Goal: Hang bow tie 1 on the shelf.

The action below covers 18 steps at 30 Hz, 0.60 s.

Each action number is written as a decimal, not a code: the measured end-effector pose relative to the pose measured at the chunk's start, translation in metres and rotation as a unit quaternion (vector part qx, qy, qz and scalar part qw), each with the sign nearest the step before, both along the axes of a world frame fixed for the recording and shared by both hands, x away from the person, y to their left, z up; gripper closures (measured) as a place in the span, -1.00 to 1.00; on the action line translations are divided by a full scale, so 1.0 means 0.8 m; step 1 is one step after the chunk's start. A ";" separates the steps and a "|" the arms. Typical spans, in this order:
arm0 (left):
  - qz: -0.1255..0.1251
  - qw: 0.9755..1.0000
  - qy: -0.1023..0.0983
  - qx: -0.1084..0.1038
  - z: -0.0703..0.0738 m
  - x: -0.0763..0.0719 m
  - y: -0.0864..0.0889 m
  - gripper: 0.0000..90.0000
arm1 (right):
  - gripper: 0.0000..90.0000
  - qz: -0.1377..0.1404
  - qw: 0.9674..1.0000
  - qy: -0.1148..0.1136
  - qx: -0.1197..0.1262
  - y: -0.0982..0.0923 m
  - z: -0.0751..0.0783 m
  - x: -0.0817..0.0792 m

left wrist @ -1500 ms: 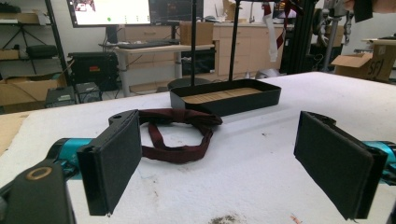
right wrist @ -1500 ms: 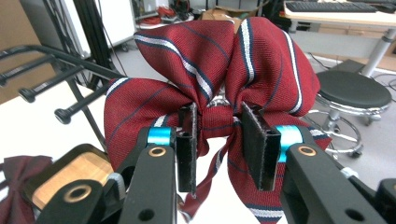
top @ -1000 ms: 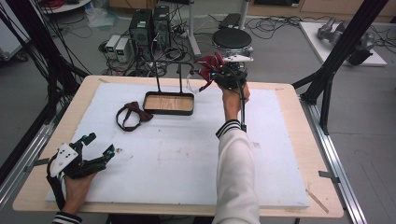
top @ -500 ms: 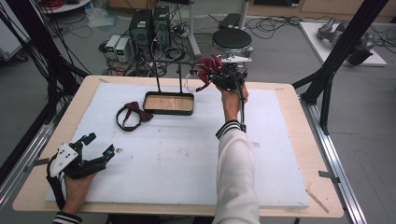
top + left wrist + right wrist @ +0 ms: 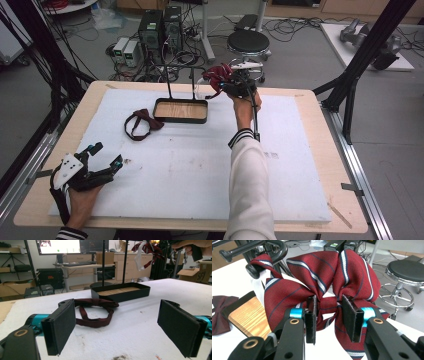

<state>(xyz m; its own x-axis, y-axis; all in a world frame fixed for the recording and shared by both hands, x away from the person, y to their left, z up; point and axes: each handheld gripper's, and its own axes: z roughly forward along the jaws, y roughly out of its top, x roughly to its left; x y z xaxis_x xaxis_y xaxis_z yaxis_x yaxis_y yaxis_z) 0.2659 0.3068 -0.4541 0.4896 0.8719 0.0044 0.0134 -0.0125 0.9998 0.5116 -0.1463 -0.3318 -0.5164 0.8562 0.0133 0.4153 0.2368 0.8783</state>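
Ribbed striped bow tie point(image 5: 332, 277) between foam-faced pads point(image 5: 349, 315)

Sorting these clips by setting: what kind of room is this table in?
Most likely a lab or workshop: desktop computers and loose cables lie on the floor behind the table, and the left gripper view shows a monitor on a desk.

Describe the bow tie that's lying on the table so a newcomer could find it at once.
On the white mat, look just left of the black wooden-floored tray. The bow tie lies flat there, strap looped. It is plain dark maroon, unlike the striped red one pinched in the right gripper.
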 end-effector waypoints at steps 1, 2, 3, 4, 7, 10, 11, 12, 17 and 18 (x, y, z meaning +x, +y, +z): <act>0.000 1.000 0.000 0.000 0.000 0.000 0.000 -0.66 | 0.47 0.000 1.000 0.002 0.001 0.000 -0.001 0.000; 0.000 1.000 0.000 0.000 0.000 0.000 0.000 -0.66 | 0.47 0.001 1.000 0.001 0.001 0.000 -0.001 0.001; 0.000 1.000 0.000 0.000 0.000 0.000 0.000 -0.66 | 0.46 0.002 1.000 0.002 0.002 0.000 -0.002 0.002; 0.000 1.000 0.000 0.000 0.000 0.000 0.000 -0.66 | 0.45 0.003 1.000 0.003 0.003 0.000 -0.002 0.002; 0.000 1.000 0.000 0.000 0.000 0.000 0.000 -0.66 | 0.38 0.009 1.000 0.006 0.005 0.001 -0.003 0.003; 0.000 1.000 0.000 0.001 0.000 0.000 0.000 -0.66 | 0.10 0.007 1.000 0.008 0.012 0.000 -0.004 0.004; 0.000 1.000 0.000 0.001 0.000 0.000 0.000 -0.66 | 0.02 0.005 1.000 0.012 0.015 0.000 -0.005 0.004; 0.000 1.000 0.000 0.001 0.000 0.000 0.000 -0.66 | -0.03 0.008 1.000 0.015 0.017 -0.001 -0.005 0.004; 0.000 1.000 0.000 0.001 0.000 0.000 0.000 -0.66 | -0.35 0.006 0.999 0.018 0.027 -0.004 -0.004 0.004; 0.000 1.000 0.000 0.002 0.000 0.000 0.000 -0.66 | -0.46 0.005 0.999 0.017 0.030 -0.006 -0.002 0.003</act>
<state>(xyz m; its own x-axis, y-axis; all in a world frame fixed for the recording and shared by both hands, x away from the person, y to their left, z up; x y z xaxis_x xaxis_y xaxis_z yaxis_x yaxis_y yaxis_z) 0.2657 0.3068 -0.4540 0.4896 0.8719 0.0082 0.0129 -0.0167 0.9998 0.5137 -0.1512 -0.3337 -0.5239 0.8479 0.0815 0.4422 0.1889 0.8768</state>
